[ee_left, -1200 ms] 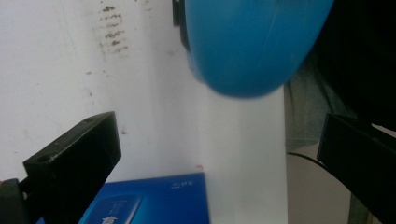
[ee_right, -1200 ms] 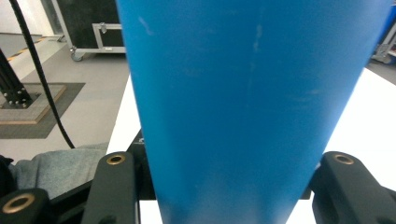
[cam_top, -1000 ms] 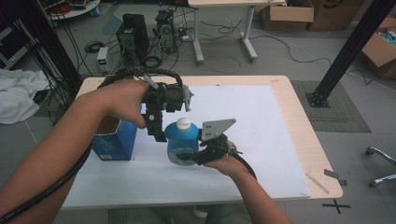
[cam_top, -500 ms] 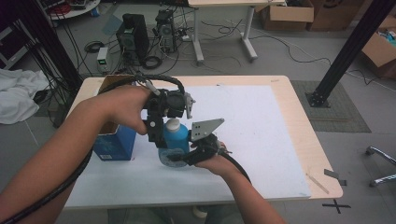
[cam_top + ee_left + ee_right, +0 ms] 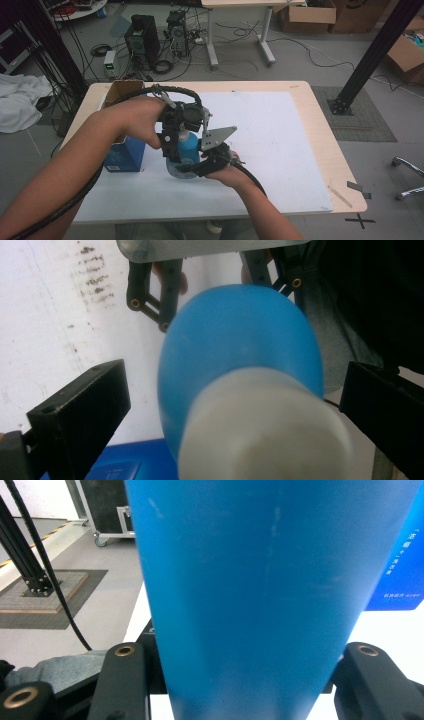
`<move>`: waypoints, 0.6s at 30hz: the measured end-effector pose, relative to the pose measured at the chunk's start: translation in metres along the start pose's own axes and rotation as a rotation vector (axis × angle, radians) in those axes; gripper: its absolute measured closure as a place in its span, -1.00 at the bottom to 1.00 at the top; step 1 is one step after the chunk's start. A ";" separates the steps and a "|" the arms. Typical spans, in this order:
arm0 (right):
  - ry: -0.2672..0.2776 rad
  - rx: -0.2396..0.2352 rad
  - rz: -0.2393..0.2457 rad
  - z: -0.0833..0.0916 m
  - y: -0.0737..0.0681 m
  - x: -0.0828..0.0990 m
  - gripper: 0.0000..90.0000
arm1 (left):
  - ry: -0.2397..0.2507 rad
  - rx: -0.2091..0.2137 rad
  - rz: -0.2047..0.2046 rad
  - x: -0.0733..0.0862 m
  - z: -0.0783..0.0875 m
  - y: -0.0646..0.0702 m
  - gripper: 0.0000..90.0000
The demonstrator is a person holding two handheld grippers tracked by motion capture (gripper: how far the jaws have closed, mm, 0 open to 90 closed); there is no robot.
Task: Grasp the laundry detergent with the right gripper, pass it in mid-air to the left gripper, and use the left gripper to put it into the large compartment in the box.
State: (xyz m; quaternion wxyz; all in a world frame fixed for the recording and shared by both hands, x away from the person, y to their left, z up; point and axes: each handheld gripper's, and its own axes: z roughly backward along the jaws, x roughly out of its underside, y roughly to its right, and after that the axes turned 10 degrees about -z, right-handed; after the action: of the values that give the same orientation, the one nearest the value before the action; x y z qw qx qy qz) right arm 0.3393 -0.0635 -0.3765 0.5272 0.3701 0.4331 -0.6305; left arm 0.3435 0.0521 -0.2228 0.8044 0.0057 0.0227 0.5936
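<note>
1. The bottle (image 5: pixel 183 152) stood upright on the sheet (image 5: pixel 280 145), near the table's (image 5: pixel 325 150) left side.
2. The box (image 5: pixel 125 155) stood just left of the bottle, at the sheet's left edge.
3. The right gripper (image 5: pixel 187 170) sat at the bottle's lower body, jaws on either side.
4. The left gripper (image 5: pixel 172 150) hung above the bottle, jaws flanking its cap (image 5: pixel 265 430) without touching.
</note>
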 end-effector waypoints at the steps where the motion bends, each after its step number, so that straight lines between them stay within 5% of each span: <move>1: 0.002 -0.001 0.002 0.000 0.000 0.000 0.01 | -0.003 -0.002 0.001 0.000 0.000 0.000 -0.97; 18: -0.002 -0.013 -0.008 -0.002 -0.001 -0.003 0.01 | -0.017 0.007 -0.021 0.000 -0.003 0.001 -0.65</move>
State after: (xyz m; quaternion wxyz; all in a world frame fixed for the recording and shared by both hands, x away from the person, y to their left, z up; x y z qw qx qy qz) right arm 0.3388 -0.0608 -0.3738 0.5276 0.3644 0.4381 -0.6299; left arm 0.3420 0.0520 -0.2258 0.8107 0.0133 0.0181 0.5850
